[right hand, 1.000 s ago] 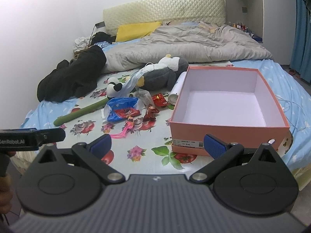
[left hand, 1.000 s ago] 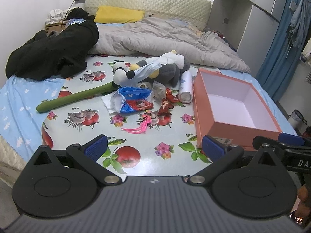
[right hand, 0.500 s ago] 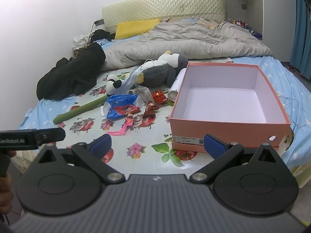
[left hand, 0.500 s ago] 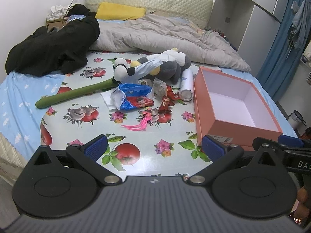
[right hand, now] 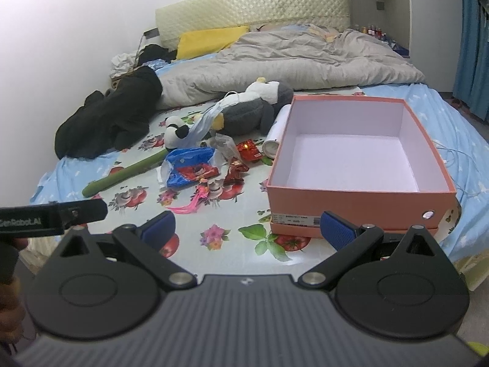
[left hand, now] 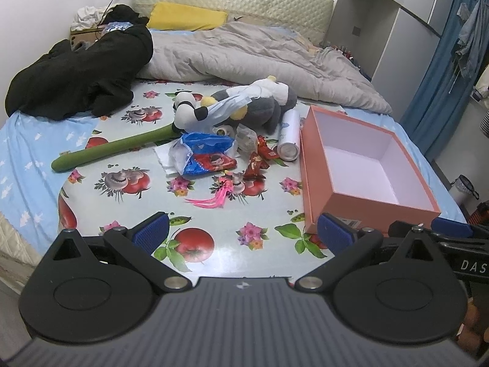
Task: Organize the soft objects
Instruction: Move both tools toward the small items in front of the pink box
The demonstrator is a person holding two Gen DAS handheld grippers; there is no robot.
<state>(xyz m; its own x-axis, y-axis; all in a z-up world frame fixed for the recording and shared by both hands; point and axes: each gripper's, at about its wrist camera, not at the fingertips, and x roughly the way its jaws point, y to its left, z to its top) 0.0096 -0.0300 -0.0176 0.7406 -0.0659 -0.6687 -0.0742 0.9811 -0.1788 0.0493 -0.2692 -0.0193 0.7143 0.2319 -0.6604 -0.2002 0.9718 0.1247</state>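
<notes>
Both wrist views face headboard from bed foot, sharing box (left hand: 363,165) (right hand: 360,165).

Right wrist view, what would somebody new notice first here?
The open salmon box, empty, sits on the fruit-print cloth to the right. Left of it lies a heap: a grey plush toy, a blue bag, a long green plush stick. Both grippers hover open at the bed's near edge.

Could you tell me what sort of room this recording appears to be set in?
It looks like a bedroom in a home. A padded headboard, a yellow pillow and a rumpled grey duvet mark a bed, and a tall wardrobe stands beside it.
</notes>
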